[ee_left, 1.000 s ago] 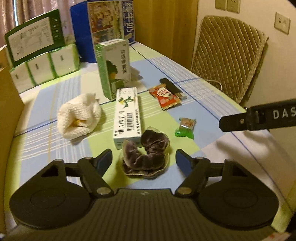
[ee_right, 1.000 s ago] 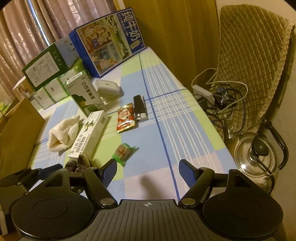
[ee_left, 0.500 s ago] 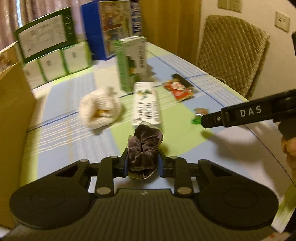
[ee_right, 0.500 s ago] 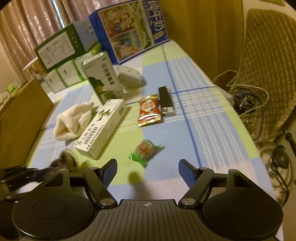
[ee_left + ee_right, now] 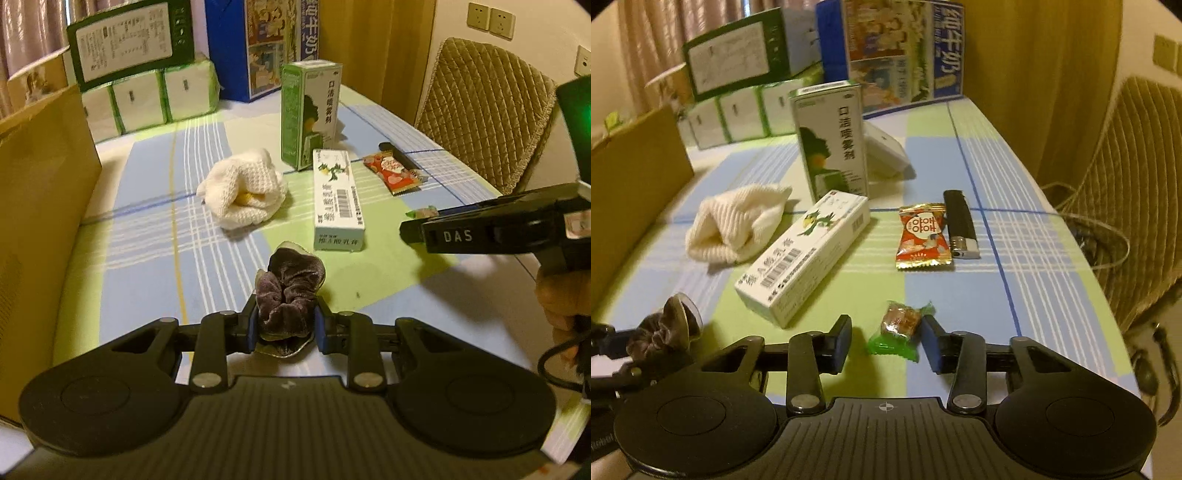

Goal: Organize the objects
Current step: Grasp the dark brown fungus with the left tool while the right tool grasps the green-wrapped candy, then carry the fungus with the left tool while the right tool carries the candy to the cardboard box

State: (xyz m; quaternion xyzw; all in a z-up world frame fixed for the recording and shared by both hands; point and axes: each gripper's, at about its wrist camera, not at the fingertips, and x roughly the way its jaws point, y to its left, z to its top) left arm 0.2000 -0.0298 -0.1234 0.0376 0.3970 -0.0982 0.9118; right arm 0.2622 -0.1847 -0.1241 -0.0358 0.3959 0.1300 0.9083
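My left gripper [image 5: 284, 326] is shut on a dark purple velvet scrunchie [image 5: 290, 295], held just above the checked tablecloth [image 5: 155, 229]. The scrunchie [image 5: 663, 332] also shows at the lower left of the right wrist view. My right gripper [image 5: 886, 338] is open and low over the table. A green-wrapped candy [image 5: 899, 326] lies between its fingers, and the right finger sits close to the wrapper. In the left wrist view the right gripper [image 5: 480, 232] reaches in from the right, with a hand holding it.
A cream knitted cloth [image 5: 735, 229], a flat white box [image 5: 809, 254], an upright green box [image 5: 833, 140], a red snack packet [image 5: 921, 236] and a black lighter [image 5: 958, 225] sit mid-table. A cardboard box [image 5: 37, 221] stands at the left, and a padded chair [image 5: 480, 122] at the right.
The left gripper shut on the scrunchie and raised it slightly. The right gripper came down to the green candy and its fingers narrowed around it.
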